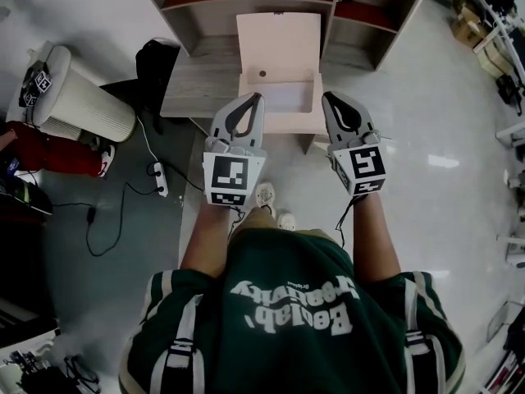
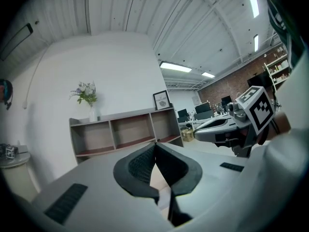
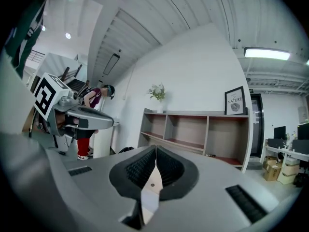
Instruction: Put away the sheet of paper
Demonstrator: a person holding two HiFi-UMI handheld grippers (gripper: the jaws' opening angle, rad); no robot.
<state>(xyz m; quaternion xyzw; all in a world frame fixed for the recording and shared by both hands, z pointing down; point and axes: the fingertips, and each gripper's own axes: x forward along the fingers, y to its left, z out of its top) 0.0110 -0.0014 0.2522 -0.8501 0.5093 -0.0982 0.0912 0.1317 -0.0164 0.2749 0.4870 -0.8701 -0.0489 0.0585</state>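
Item: sheet of paper [image 1: 279,46], pale pink, one small punched hole, carried in the air at twelve o'clock from the person, over the near end of a low grey surface [image 1: 199,84]. Holders: left tongs [image 1: 252,98] pressed together on the sheet's nine o'clock edge; right tongs [image 1: 329,98] pressed together on its three o'clock edge, the thin paper showing between the ribbed pads in each gripper view. Both pairs point level and forward, side by side, with the sheet bent between them. Destination, as I judge it: the open shelf [image 1: 399,25] further out at twelve o'clock, its compartments bare. Handling note: advance both hands as one, at equal height and constant spacing, since drawing apart would tear the paper and closing in would buckle it more. Lead the far edge into a compartment and let go only once the sheet rests flat. Also present: white ribbed cylinder [image 1: 82,97] at ten o'clock; power strip [image 1: 158,179] on the floor.
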